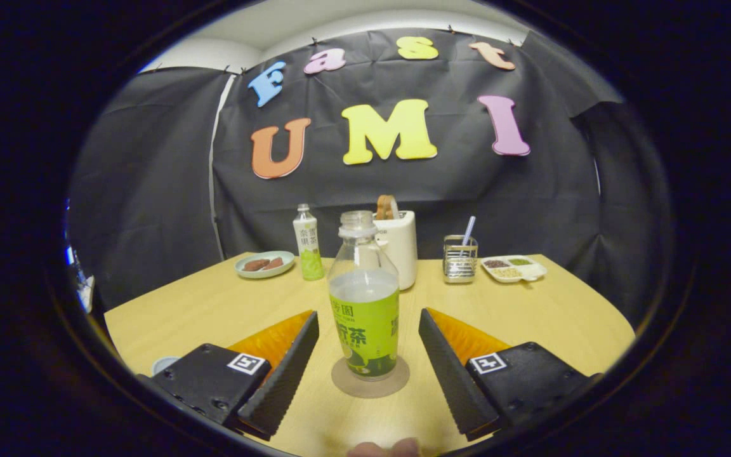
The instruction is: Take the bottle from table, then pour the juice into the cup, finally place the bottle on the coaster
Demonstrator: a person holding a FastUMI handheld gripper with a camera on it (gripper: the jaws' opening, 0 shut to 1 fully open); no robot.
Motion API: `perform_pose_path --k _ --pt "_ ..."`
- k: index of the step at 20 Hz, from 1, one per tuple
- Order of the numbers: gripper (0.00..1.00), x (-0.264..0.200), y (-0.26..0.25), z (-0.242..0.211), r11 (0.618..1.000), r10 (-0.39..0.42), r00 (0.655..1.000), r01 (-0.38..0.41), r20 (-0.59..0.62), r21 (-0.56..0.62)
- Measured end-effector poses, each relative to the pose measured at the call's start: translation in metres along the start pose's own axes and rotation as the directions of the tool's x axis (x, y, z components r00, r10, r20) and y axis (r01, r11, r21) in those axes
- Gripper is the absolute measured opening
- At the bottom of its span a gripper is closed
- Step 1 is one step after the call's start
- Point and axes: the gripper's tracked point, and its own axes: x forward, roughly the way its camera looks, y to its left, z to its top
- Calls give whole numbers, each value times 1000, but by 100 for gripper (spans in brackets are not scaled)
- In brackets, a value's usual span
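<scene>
Spread wide, the gripper [365,346] has its fingers on either side of the uncapped juice bottle [364,298] without touching it, the bottle upright on the round coaster [370,379] on the wooden table [213,304], with a white toaster [398,246] and a second bottle [308,242] beyond.

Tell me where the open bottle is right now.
In the gripper view, the open bottle stands upright on the round coaster on the table, between the open gripper's spread fingers, touching neither, with the white toaster behind it.
</scene>
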Motion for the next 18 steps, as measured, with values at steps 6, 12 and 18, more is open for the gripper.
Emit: perform_pose_path --k 6,12,18 --pt "100 -99 5 27 991 -126 982 132 137 -36" --pt "100 -184 42 17 989 -132 977 141 170 -40" --pt "100 -222 73 -8 993 -112 977 114 183 -4"
